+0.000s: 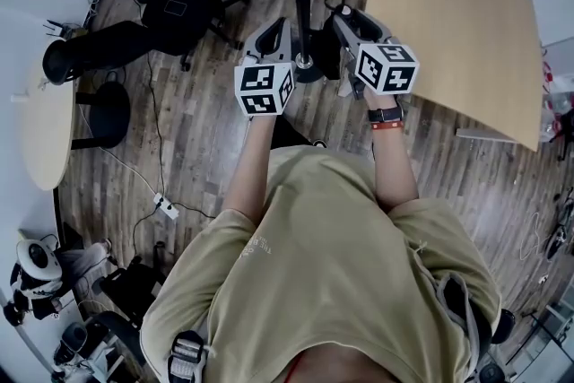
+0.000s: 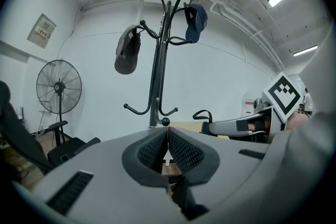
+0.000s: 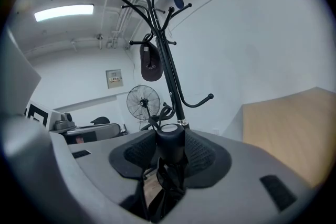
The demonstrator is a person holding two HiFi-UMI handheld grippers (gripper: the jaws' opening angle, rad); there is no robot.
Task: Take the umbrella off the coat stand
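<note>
Clamping the umbrella [image 3: 171, 148] by its smooth black cylindrical end in the right gripper [image 3: 170, 134], near the stand [image 3: 167, 68], with fabric hanging limp below. Holding the left gripper [image 2: 167, 131] with ribbed pads together, empty. Seeing caps [image 2: 127, 51] on curved metal hooks in the gripper views only, and plank floor [image 1: 206, 148] in the head view only.

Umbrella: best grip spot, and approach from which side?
Grip the umbrella by its stubby round handle, coming in level from the side, one pad on each side. It hangs upright, and the folds below the handle are soft and loose. The right gripper holds it that way.
</note>
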